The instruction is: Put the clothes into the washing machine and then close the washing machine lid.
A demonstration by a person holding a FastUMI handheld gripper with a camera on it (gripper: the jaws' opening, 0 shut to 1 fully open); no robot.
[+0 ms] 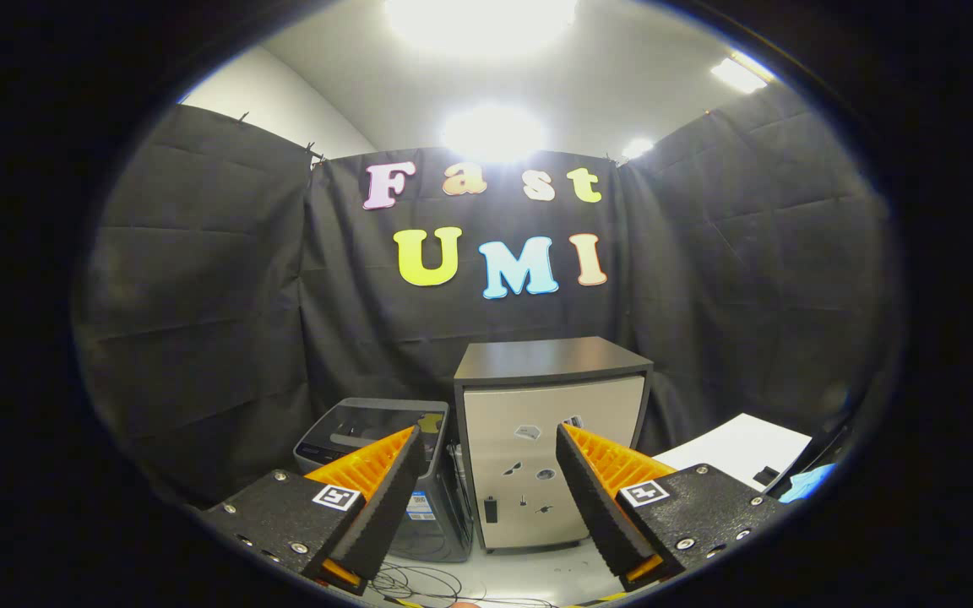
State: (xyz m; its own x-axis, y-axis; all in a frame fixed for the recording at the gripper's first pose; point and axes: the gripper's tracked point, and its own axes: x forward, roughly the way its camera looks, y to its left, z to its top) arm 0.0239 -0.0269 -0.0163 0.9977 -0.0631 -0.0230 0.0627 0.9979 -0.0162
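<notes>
Tool [486, 464] wide open w/ nothing held, washing machine [368, 439] beyond left finger, lid shut, beside cabinet [550, 422]

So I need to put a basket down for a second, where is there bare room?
The dark top of the cabinet is bare. So is most of the white surface to its right. The floor between the open tool's fingers is strewn with cables. The washing machine stands tight against the cabinet's left side.
</notes>
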